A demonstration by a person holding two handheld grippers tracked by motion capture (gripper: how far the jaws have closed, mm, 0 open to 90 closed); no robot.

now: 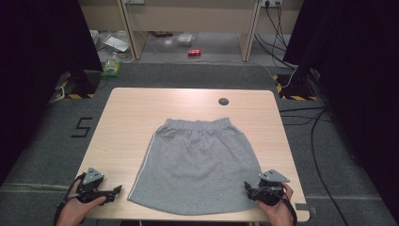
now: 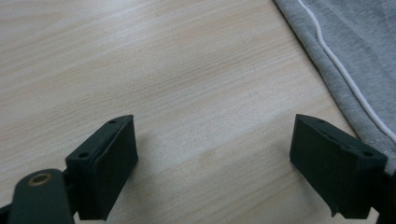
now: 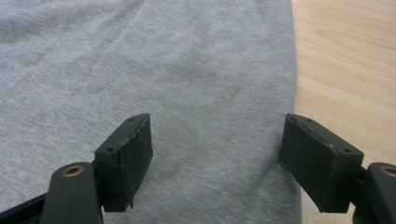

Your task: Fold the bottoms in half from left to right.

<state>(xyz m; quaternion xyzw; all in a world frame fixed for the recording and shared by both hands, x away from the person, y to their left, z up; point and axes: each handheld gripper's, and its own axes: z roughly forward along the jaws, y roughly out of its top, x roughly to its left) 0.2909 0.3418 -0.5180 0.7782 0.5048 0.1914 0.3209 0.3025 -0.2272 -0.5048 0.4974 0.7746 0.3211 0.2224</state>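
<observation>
On the bench (image 1: 127, 113) lies a soft, limp grey skirt (image 1: 197, 162); both tongs, left (image 1: 114, 191) and right (image 1: 248, 188), gape empty; probably best pinched at its hem corners.

Grey skirt (image 1: 197, 165): soft knit cloth, matt, faintly fuzzy heathered face; gathered elastic waistband at 12 o'clock; smooth white piping along the 9 o'clock side seam. Bench (image 1: 131, 117): pale wood-grain laminate, smooth, low satin sheen, fine streaks; small dark round plastic cap (image 1: 223, 101) near the 12 o'clock edge. Left gripper (image 1: 115, 190) and right gripper (image 1: 248, 187): black matt plastic, slightly rough moulded faces, small screw holes, brass-looking ring inserts; grey matt plates on top, metal-looking. Floor (image 1: 47, 155): dark grey carpet, coarse, matt. Drapes (image 1: 42, 42) at 9 and 3 o'clock: black matt cloth.
</observation>
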